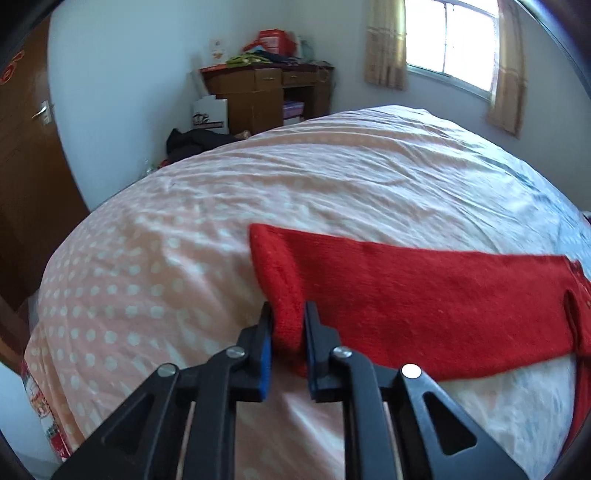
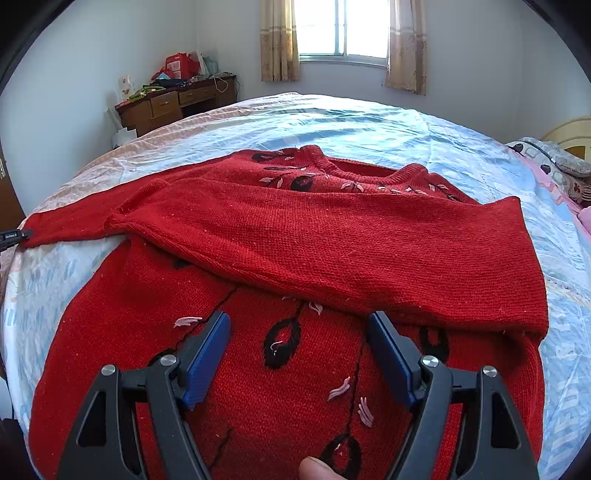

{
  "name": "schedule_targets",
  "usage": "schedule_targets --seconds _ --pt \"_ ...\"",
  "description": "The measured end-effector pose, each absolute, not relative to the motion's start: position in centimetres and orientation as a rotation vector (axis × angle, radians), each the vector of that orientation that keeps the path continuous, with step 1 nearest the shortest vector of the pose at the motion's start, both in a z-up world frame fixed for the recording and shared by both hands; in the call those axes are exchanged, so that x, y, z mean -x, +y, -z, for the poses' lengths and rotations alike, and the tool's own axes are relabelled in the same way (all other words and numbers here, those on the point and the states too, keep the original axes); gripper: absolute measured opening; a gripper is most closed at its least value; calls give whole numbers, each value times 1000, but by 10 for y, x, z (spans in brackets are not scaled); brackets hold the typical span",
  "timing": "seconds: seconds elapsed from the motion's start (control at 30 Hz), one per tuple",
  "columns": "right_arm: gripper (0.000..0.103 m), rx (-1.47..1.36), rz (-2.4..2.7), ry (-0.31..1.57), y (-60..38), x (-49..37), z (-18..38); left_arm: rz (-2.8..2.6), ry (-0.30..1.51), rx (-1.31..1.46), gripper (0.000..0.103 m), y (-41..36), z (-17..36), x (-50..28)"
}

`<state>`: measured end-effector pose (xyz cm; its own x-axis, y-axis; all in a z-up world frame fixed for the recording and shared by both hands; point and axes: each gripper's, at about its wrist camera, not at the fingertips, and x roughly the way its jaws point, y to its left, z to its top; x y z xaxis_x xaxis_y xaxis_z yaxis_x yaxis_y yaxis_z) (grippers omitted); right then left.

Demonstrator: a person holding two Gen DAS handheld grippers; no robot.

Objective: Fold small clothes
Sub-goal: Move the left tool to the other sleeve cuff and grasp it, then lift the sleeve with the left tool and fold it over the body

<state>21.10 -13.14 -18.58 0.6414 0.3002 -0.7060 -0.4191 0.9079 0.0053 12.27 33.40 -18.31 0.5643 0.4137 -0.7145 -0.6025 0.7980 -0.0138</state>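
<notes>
We see a red knitted sweater (image 2: pixel 295 369) lying front-up on the bed (image 2: pixel 369 122), its neckline toward the window (image 2: pixel 343 29). One sleeve (image 2: pixel 332 243) is folded across the chest, its cuff end reaching the sweater's right edge. The other sleeve (image 1: pixel 424 295) stretches out flat to the left over the bedsheet. Our left gripper (image 1: pixel 288 317) is clenched on this sleeve's ribbed cuff (image 1: pixel 284 314), the knit pinched between its blue pads (image 1: pixel 265 343). Our right gripper (image 2: pixel 299 321) hangs over the sweater's lower front, its jaws spread wide and grasping nothing, just below the folded sleeve's edge. A fingertip (image 2: pixel 317 469) shows at the bottom of the right view. A cluttered wooden desk (image 1: pixel 266 88) stands against the far wall.
</notes>
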Motion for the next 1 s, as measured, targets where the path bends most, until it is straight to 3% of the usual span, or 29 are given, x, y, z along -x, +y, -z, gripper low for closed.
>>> schedule_targets --seconds 0.47,0.67,1.0 --pt "80 167 -400 769 -131 -211 186 -488 658 340 15 309 124 -117" --pt "86 156 -406 776 -134 -212 182 -421 614 374 14 293 95 -121" --pt "88 160 -337 732 -147 -198 129 -320 529 345 14 252 40 -136"
